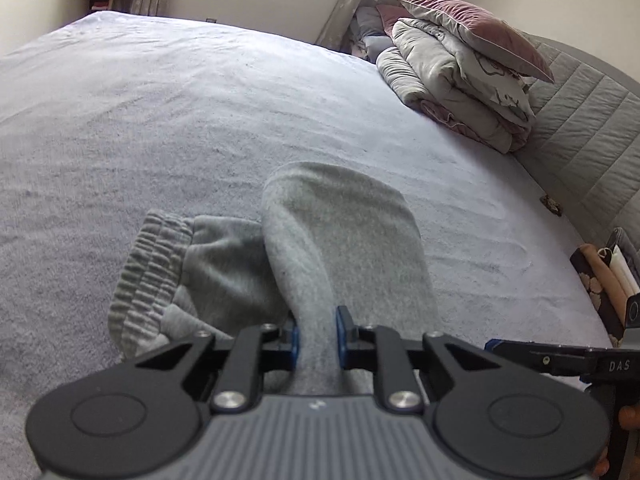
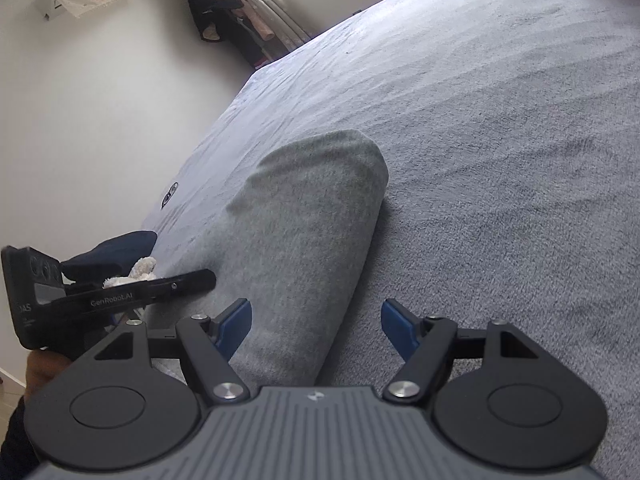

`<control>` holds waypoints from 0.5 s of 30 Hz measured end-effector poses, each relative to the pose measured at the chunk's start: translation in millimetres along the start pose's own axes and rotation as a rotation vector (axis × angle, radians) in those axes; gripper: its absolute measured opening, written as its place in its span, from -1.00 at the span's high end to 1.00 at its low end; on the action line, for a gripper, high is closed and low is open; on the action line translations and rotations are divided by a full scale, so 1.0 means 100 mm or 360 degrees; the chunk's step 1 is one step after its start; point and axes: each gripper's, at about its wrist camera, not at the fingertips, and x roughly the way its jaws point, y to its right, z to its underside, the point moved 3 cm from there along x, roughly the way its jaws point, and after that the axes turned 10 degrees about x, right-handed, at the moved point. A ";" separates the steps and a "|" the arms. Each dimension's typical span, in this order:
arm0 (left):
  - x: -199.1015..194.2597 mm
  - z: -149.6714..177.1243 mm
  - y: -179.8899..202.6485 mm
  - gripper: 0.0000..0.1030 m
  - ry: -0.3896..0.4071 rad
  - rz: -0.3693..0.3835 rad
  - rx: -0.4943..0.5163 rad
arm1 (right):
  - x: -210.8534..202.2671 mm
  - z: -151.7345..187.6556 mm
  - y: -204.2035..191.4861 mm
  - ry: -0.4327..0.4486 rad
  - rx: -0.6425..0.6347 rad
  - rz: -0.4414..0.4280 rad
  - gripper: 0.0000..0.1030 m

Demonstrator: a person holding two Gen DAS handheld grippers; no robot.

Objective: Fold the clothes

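Your left gripper (image 1: 316,334) has its blue pads clamped tight on a pinched fold of the grey sweatpants (image 1: 336,232); the cloth bunches narrow between the pads and fans out wide beyond them, folded over on itself; the ribbed waistband (image 1: 148,276) lies to the left, flat on the bed (image 1: 200,120). Your right gripper (image 2: 316,326) stands with its jaws wide apart, gripping nothing; the folded grey cloth runs up between the blue pads, closer to the left one, and whether that pad touches it you cannot tell from here; the right pad sits clear over the pale sheet. From the right wrist view your left gripper shows at the left edge, just beside the pants. A stack of folded quilts and a mauve pillow (image 1: 472,36) sits well apart, by the quilted headboard (image 1: 580,120).
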 end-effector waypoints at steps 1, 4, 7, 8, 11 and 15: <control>0.00 0.00 -0.01 0.66 0.0002 -0.0006 0.0003 | 0.01 0.01 0.00 0.0000 -0.0006 0.0005 -0.45; -0.03 0.01 -0.02 0.66 0.0008 -0.0020 0.0000 | 0.03 0.02 0.00 -0.0007 -0.0007 0.0006 -0.45; -0.06 0.00 -0.01 0.66 0.0021 -0.0041 0.0005 | 0.05 0.03 0.01 -0.0014 -0.0019 0.0016 -0.45; -0.07 -0.01 -0.01 0.66 0.0026 -0.0048 0.0010 | 0.06 0.04 0.01 -0.0016 -0.0025 0.0021 -0.45; -0.11 -0.02 -0.02 0.66 0.0035 -0.0065 0.0022 | 0.06 0.04 0.01 -0.0018 -0.0038 0.0024 -0.45; -0.12 -0.03 -0.10 0.66 0.0032 -0.0102 0.0013 | 0.07 0.04 0.00 -0.0018 -0.0039 0.0025 -0.45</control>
